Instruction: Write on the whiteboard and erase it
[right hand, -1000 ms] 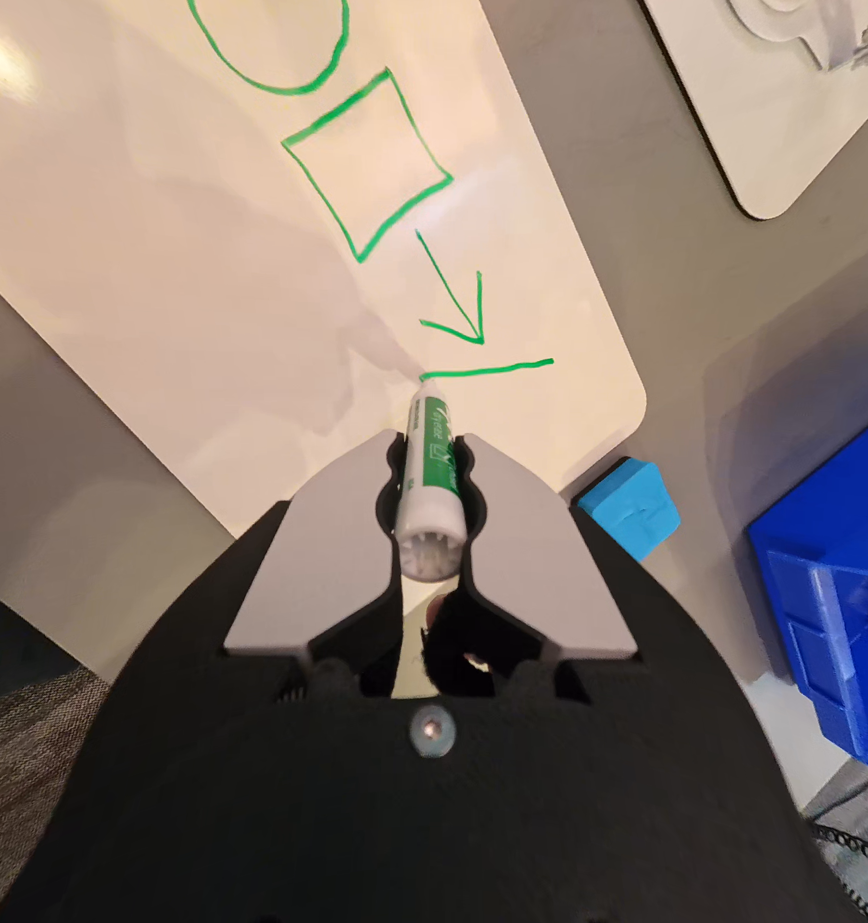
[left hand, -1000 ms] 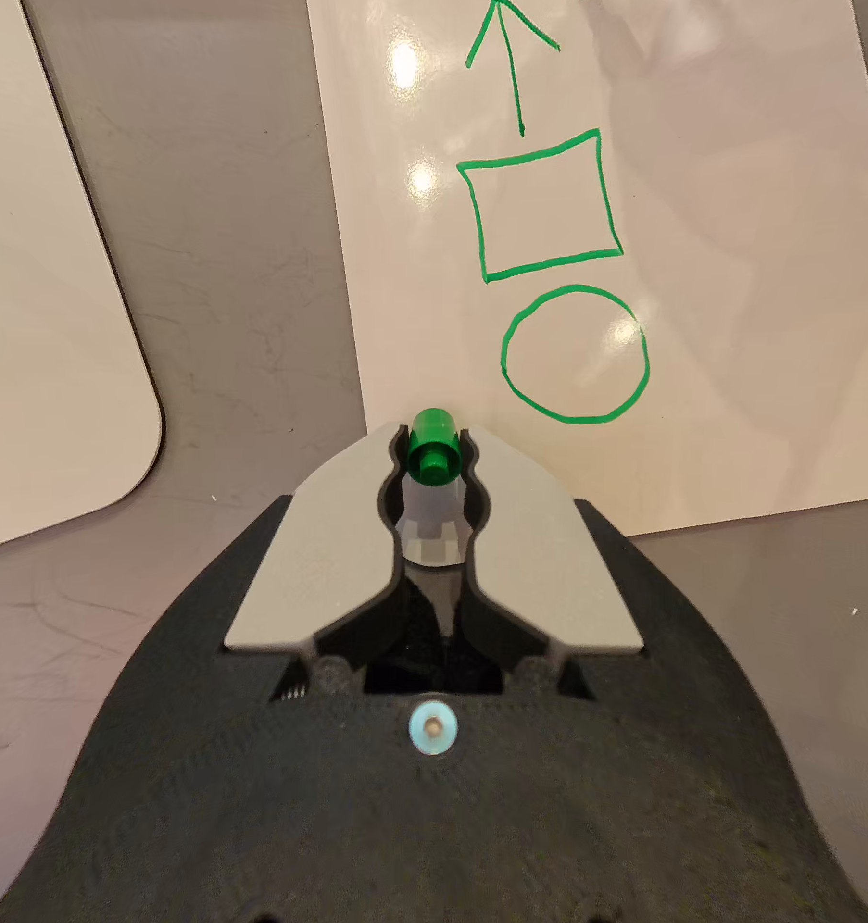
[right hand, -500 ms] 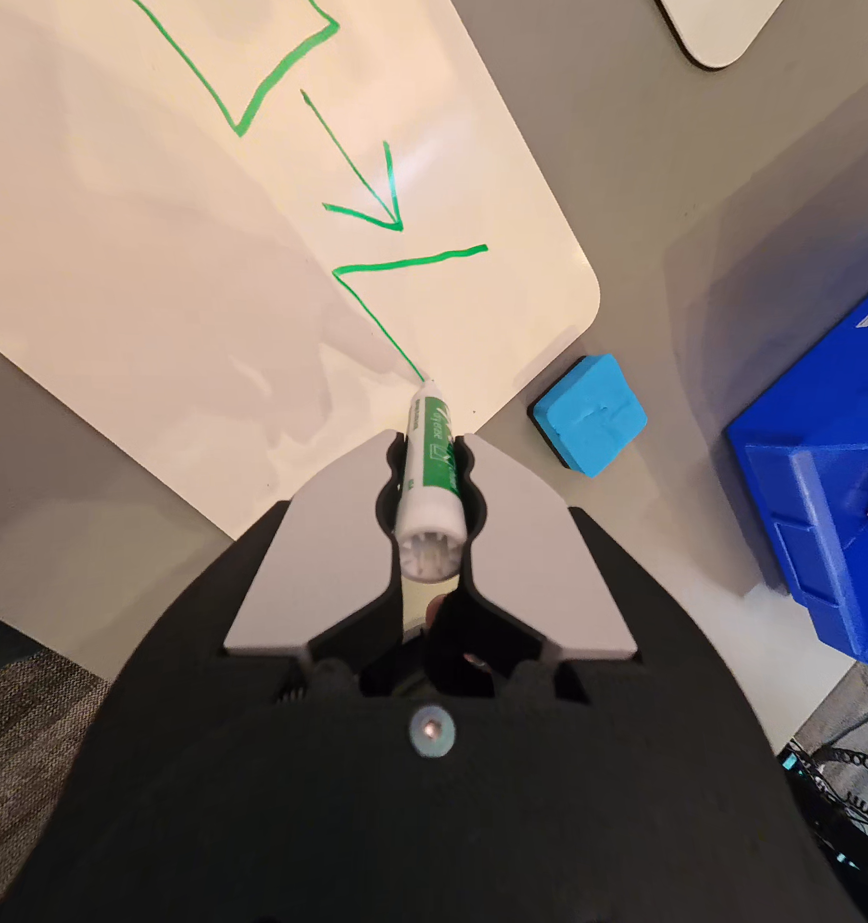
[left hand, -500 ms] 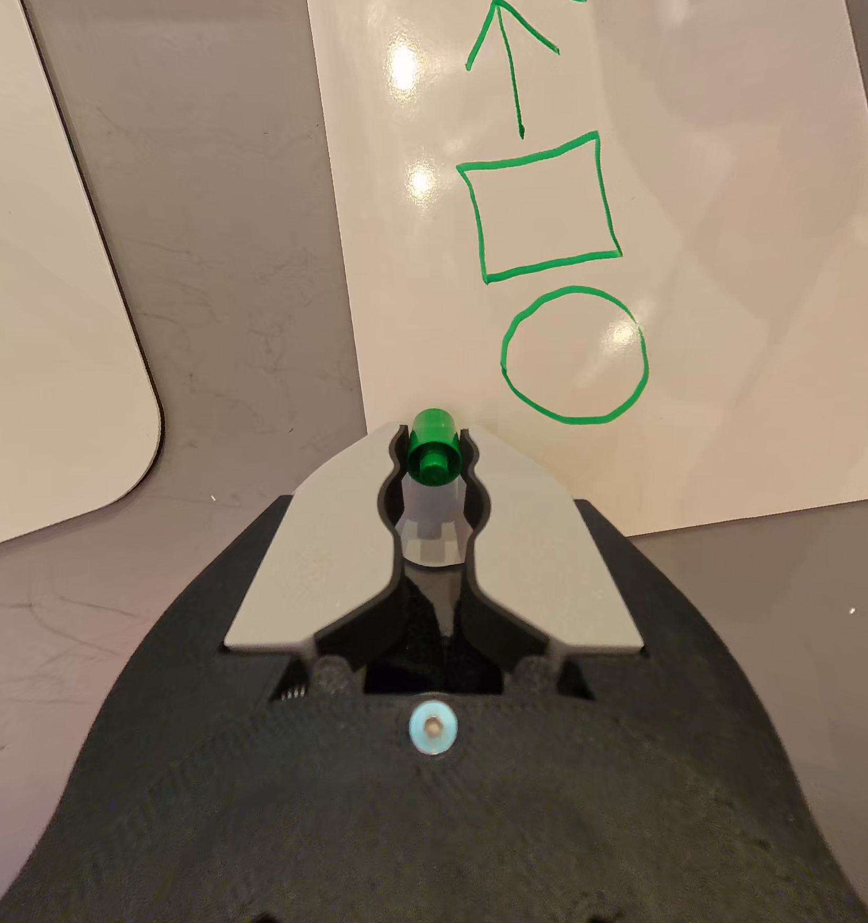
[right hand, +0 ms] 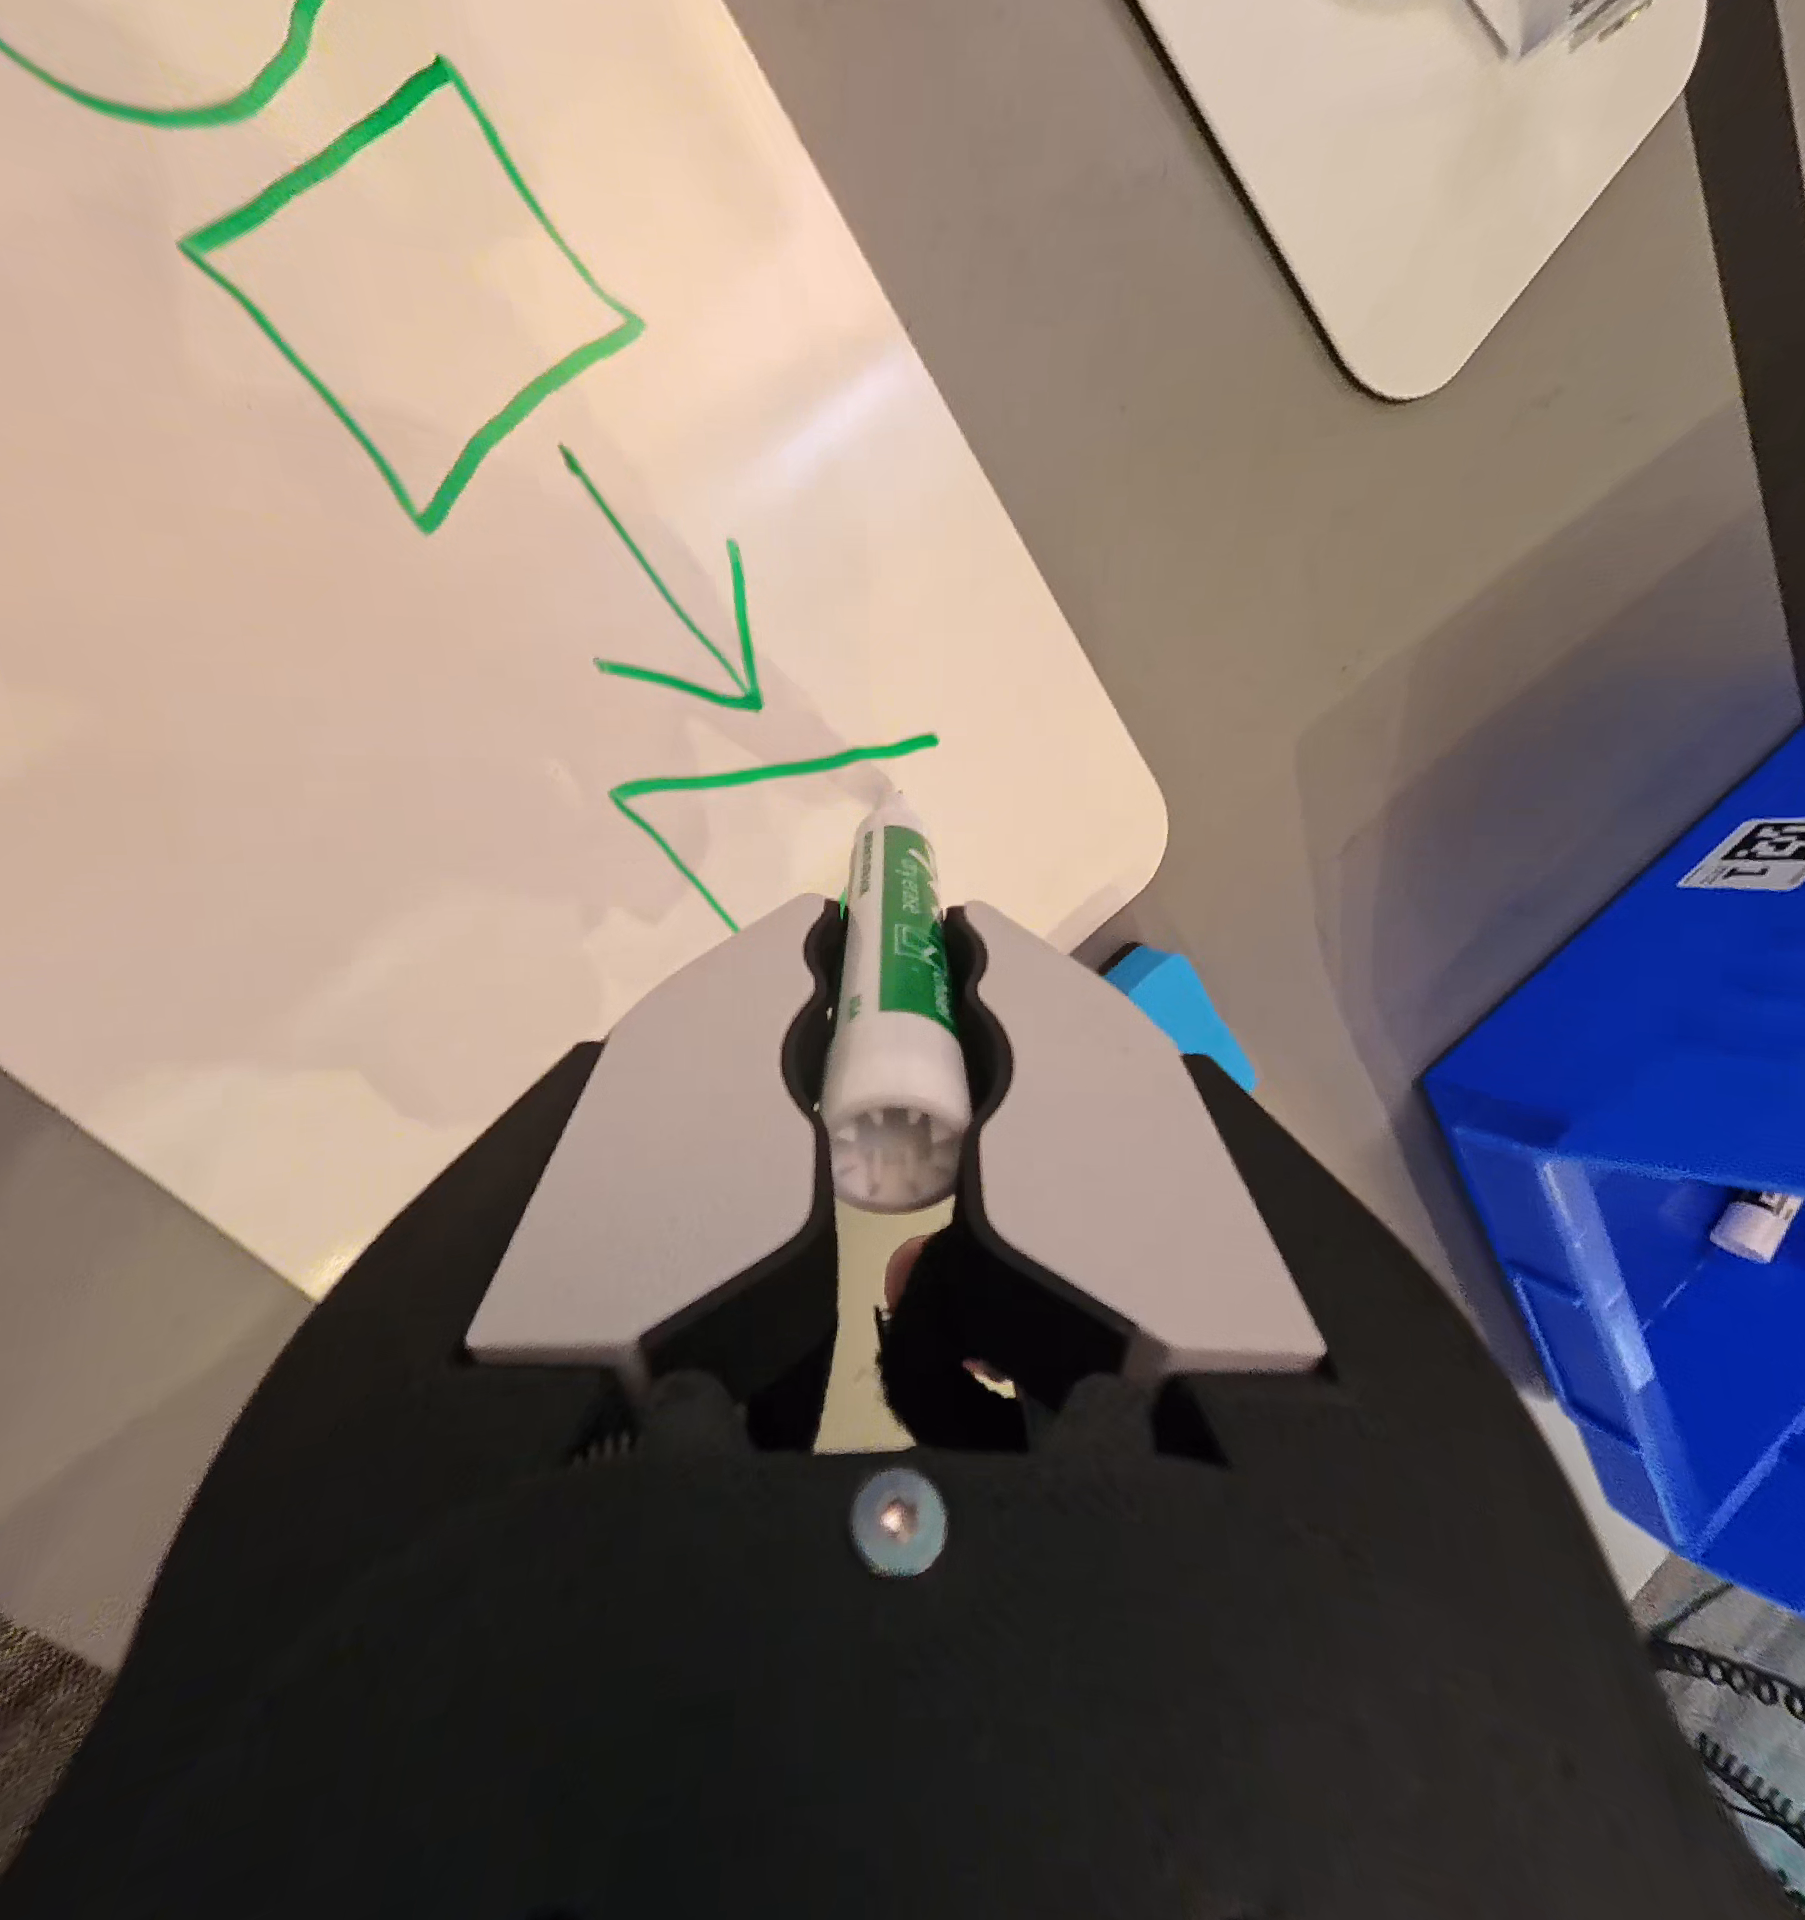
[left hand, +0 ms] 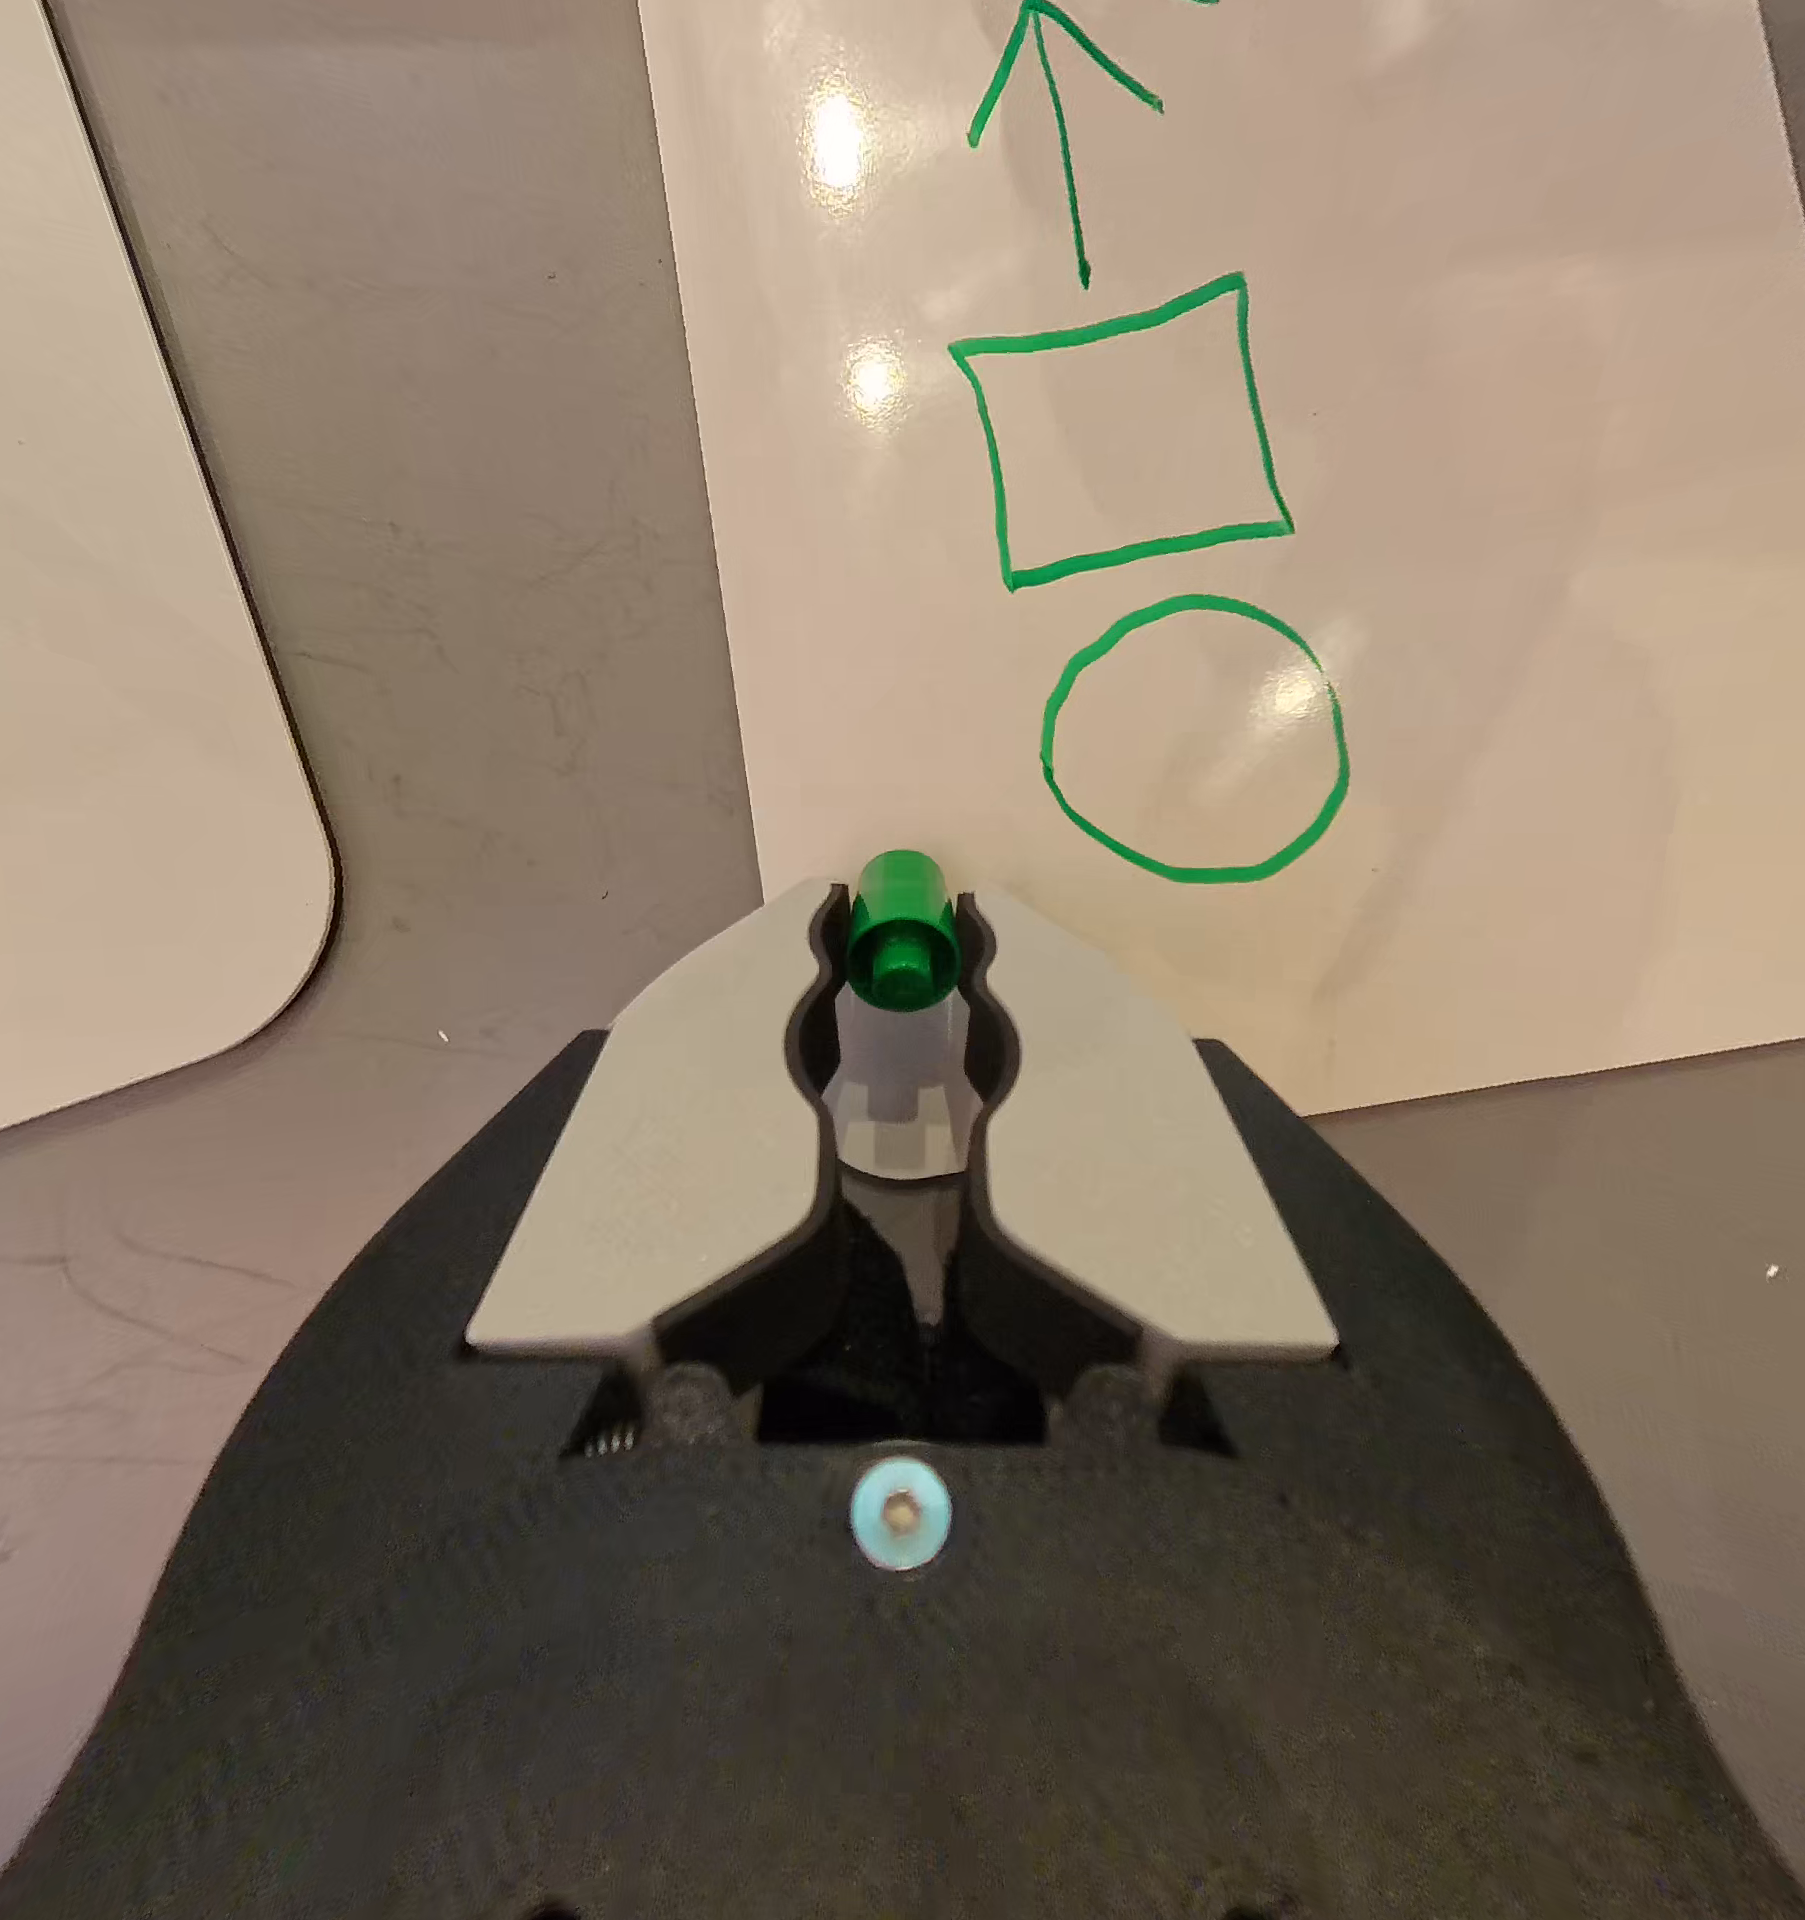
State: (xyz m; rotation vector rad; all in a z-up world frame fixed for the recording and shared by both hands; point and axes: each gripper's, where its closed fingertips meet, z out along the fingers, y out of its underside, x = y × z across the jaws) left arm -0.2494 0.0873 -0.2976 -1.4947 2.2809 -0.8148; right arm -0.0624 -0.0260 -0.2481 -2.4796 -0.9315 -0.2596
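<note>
A white whiteboard (right hand: 254, 779) lies flat on the grey table and bears a green circle (left hand: 1194, 738), square (left hand: 1126, 431), arrow (right hand: 680, 613) and zigzag line (right hand: 732, 790). My right gripper (right hand: 893, 925) is shut on a white and green marker (right hand: 893, 987); its tip touches the board near the zigzag's upper stroke. My left gripper (left hand: 903, 914) is shut on the marker's green cap (left hand: 900, 940) and hovers over the board's near corner (left hand: 1293, 987), below the circle.
A light blue eraser block (right hand: 1184, 1003) sits just off the whiteboard's corner, partly behind my right finger. A blue bin (right hand: 1687, 1195) stands at the right. Other white boards lie at the left (left hand: 98, 623) and upper right (right hand: 1428, 177). Some 25 cm of space lies between my two pairs of fingers. It is some 9 cm from my right tips to the light blue eraser block (right hand: 1184, 1003).
My right gripper drew the zigzag's diagonal stroke toward me, then moved the marker tip back up toward the zigzag's upper stroke. The left gripper with the cap stayed still.
</note>
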